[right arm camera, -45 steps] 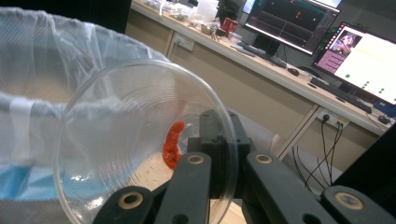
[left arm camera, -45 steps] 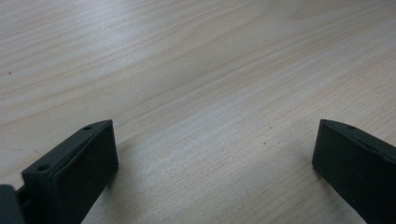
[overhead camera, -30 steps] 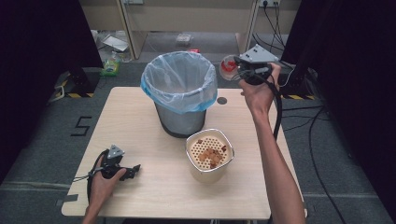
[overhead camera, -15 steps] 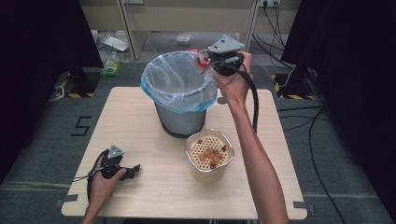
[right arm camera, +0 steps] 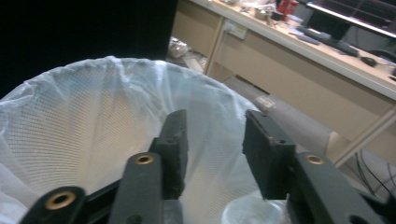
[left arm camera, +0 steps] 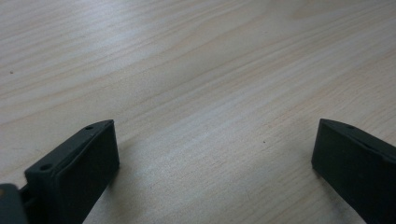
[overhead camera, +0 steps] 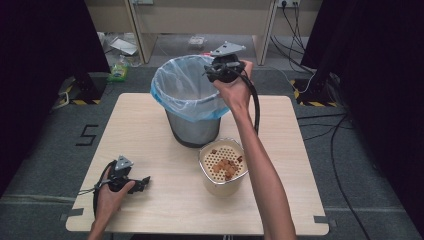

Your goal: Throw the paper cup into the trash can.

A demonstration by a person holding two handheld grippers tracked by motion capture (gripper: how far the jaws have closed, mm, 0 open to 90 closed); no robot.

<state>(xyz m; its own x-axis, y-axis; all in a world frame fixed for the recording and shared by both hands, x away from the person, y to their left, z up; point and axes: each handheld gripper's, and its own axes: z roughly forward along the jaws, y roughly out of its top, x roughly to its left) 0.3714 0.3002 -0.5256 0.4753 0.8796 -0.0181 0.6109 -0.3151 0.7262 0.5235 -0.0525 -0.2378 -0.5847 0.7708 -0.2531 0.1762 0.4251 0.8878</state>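
A person's right gripper (overhead camera: 216, 70) is held over the rim of a metal bin (overhead camera: 192, 100) lined with a pale blue bag (right arm camera: 70, 135). Its jaws stand parted with nothing between them. Inside the bag, a pale, blurred round object (right arm camera: 252, 212) lies at the bottom, partly hidden by the jaws; I cannot tell what it is. Just in front of the bin, a cream pot (overhead camera: 223, 167) holds brown chunks (overhead camera: 226, 167) on a perforated insert. The left gripper (overhead camera: 137, 182) rests on the wooden table (overhead camera: 150, 130) near its front left corner, jaws spread wide over bare wood.
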